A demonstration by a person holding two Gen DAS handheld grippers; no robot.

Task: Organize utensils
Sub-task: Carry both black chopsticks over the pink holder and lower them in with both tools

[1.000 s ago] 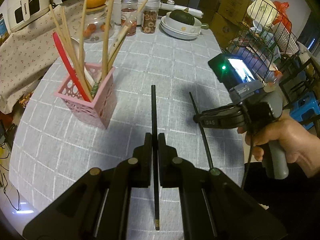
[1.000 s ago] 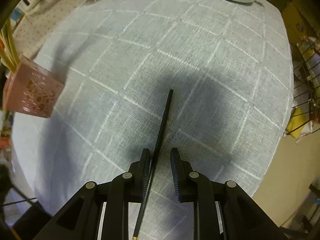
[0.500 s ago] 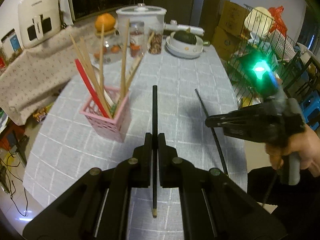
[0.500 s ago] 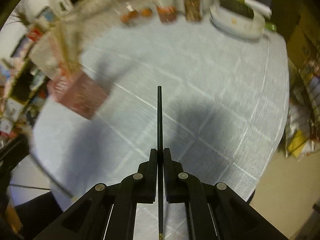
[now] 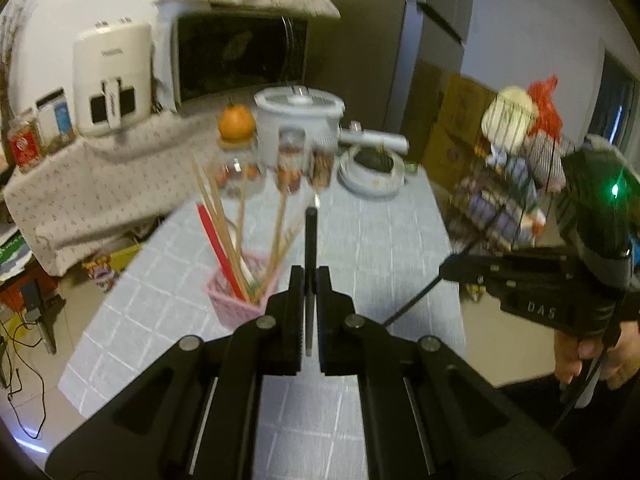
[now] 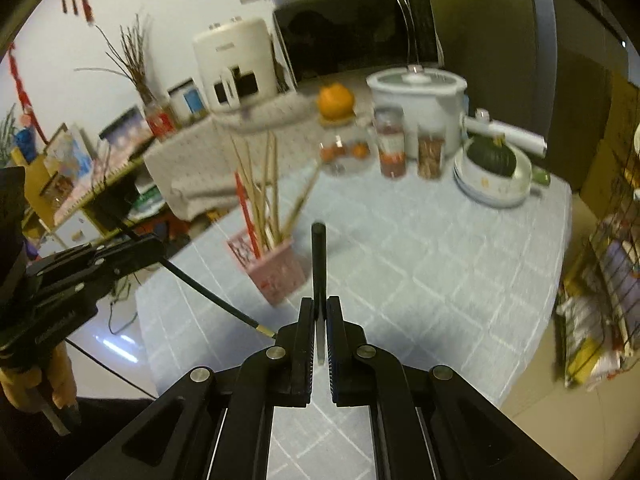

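My left gripper (image 5: pixel 308 280) is shut on a black chopstick (image 5: pixel 310 236) that points forward, raised well above the table. My right gripper (image 6: pixel 319 312) is shut on a second black chopstick (image 6: pixel 319 256), also lifted. A pink perforated holder (image 5: pixel 236 300) stands on the grey checked tablecloth, ahead and to the left of both grippers, holding several wooden chopsticks and a red one. It also shows in the right wrist view (image 6: pixel 276 272). The right gripper with its chopstick shows at the right of the left wrist view (image 5: pixel 448 268); the left one at the left of the right wrist view (image 6: pixel 156 252).
At the table's far end stand a white rice cooker (image 5: pixel 298 120), jars (image 5: pixel 290 164), an orange (image 5: pixel 236 120) and a bowl with a green squash (image 6: pixel 492 164). A wire rack (image 5: pixel 516 184) stands to the right. A microwave and a white appliance sit behind on a counter.
Both grippers have risen and tilted up with their chopsticks, so the table looks farther away. The right gripper, open around its chopstick a second ago, has closed on it and lifted it.
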